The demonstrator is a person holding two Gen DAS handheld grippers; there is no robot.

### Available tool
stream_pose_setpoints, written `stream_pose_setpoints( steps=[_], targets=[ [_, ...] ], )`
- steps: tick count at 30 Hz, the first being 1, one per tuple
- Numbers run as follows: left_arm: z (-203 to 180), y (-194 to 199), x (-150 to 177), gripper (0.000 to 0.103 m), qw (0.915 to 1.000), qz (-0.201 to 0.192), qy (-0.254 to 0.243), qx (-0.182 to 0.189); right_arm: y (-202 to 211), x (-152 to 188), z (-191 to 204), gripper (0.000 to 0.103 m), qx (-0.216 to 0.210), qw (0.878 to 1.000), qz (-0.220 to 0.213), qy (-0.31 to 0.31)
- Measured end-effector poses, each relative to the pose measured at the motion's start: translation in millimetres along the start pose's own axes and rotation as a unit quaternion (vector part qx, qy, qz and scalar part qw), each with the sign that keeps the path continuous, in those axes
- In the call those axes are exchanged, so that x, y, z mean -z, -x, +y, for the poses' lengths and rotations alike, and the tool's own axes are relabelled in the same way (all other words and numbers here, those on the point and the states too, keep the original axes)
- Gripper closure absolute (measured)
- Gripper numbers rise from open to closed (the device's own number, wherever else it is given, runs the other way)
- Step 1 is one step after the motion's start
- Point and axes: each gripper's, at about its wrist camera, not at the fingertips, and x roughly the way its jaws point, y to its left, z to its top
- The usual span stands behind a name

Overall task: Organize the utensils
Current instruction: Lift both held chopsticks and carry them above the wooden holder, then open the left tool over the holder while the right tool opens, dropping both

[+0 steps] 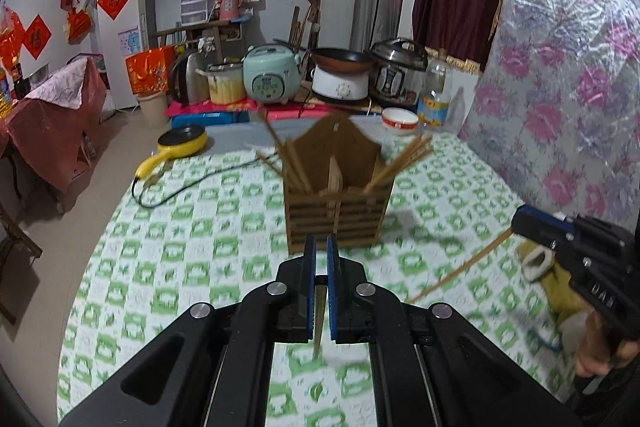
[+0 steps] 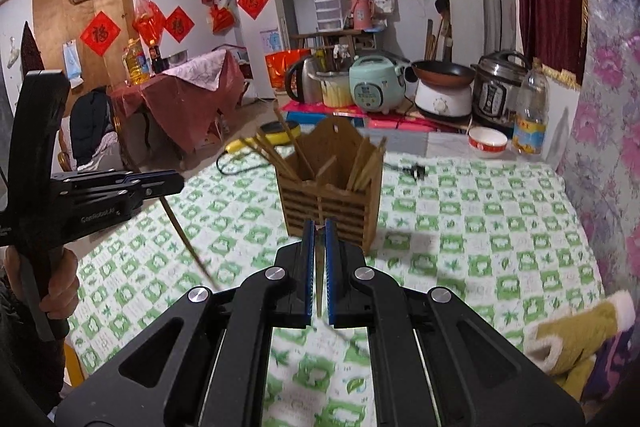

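Observation:
A wooden slatted utensil holder (image 1: 338, 203) stands on the green-checked tablecloth, with several wooden chopsticks leaning out of both its compartments; it also shows in the right wrist view (image 2: 332, 199). My left gripper (image 1: 320, 247) is shut on a wooden chopstick (image 1: 319, 323) that hangs below the jaws, just in front of the holder. My right gripper (image 2: 319, 227) is shut on another chopstick (image 2: 319, 283), close to the holder's front. Each gripper appears in the other's view, the right (image 1: 520, 221) with its chopstick (image 1: 460, 271), the left (image 2: 176, 183) with its chopstick (image 2: 188, 239).
A yellow electric pan (image 1: 182, 143) with a black cord lies at the table's far left. A red-and-white bowl (image 1: 400, 120) and a plastic bottle (image 1: 436, 95) stand at the far edge, cookers and pots behind. A floral-covered wall (image 1: 568, 87) borders the right. A yellow sleeve (image 2: 576, 339) rests front right.

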Motion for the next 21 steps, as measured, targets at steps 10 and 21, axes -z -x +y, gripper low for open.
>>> stream_pose_setpoints(
  steps=[10,21],
  targets=[
    [-9.6,13.0,-100.2,0.097,0.9953,-0.097,0.006,-0.005,0.5,-77.4,6.9,0.097,0.004,0.995,-0.096,-0.004],
    [3.9,-73.6,-131.4,0.097,0.9886,-0.127,0.072,-0.040,-91.3,-95.4,-26.7,0.097,0.036,0.992,-0.098,-0.070]
  ],
)
